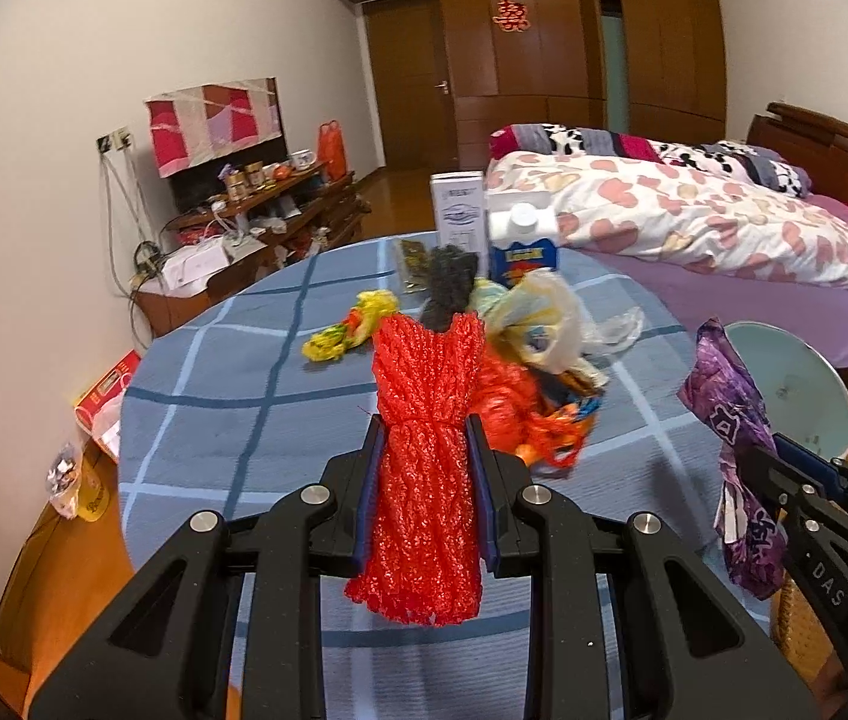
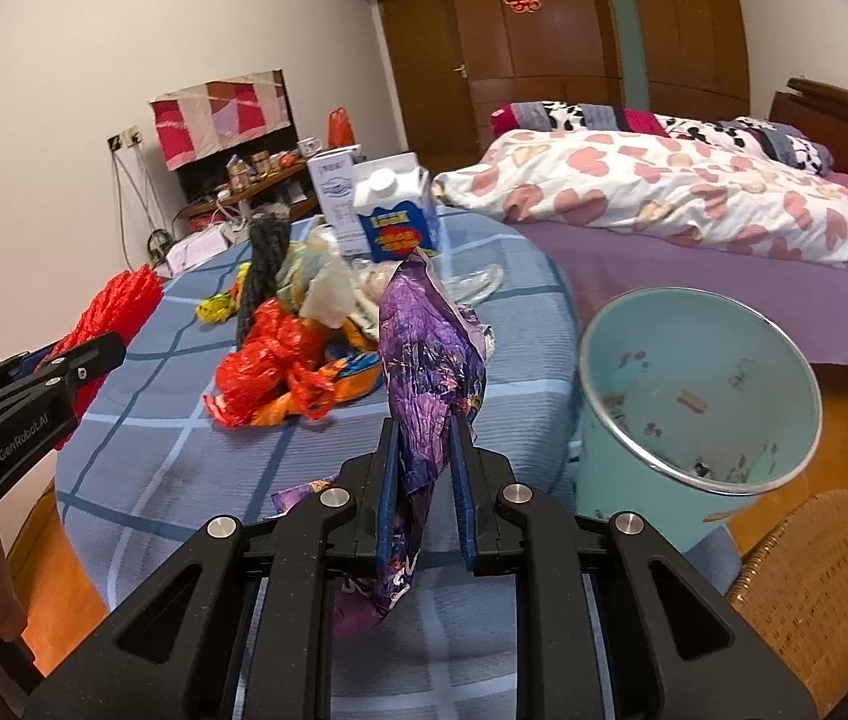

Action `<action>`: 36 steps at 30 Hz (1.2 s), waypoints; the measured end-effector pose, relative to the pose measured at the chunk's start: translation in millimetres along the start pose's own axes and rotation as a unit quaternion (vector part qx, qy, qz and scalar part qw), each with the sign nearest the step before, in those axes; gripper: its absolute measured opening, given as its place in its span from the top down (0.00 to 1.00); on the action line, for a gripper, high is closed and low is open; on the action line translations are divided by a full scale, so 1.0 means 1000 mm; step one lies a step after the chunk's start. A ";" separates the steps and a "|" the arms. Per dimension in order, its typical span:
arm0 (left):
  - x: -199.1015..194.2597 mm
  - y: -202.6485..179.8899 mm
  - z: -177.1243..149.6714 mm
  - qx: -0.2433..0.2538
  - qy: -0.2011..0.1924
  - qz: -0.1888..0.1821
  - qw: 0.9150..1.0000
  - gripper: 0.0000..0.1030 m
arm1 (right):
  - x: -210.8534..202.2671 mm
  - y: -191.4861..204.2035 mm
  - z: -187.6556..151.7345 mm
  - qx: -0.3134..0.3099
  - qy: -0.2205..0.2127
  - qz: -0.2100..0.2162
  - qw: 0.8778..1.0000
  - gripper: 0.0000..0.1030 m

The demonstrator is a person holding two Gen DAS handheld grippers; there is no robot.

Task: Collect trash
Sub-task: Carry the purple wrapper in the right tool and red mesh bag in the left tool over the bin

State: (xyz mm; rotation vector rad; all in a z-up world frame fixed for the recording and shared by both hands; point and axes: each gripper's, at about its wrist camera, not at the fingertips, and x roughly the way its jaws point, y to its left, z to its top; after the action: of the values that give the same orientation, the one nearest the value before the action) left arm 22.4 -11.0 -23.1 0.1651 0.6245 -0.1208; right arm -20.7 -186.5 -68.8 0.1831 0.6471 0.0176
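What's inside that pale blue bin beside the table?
The pale blue bin holds only a few small scraps stuck to its inner wall; its near wall hides the bottom.

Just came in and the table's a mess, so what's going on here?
A person is clearing trash with tongs in each hand. The left tongs are shut on a red mesh net bag; the right tongs are shut on a purple foil wrapper. Both are lifted above the blue checked tablecloth. The light blue trash bin stands right of the table, where more wrappers, a milk carton and a white box remain.
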 end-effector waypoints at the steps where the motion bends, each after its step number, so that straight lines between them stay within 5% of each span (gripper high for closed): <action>1: 0.000 -0.003 0.001 0.002 -0.001 -0.003 1.000 0.75 | -0.001 -0.003 0.000 0.003 -0.001 -0.003 1.000 0.83; 36: 0.007 -0.122 0.038 0.079 -0.020 -0.092 0.992 0.75 | -0.023 -0.107 0.007 0.095 -0.028 -0.104 0.990 0.83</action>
State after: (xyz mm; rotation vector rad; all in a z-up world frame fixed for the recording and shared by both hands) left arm 29.9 -138.4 -11.0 0.2579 0.5896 -0.3523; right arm -39.3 -294.7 -67.9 0.2983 0.6096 -0.2511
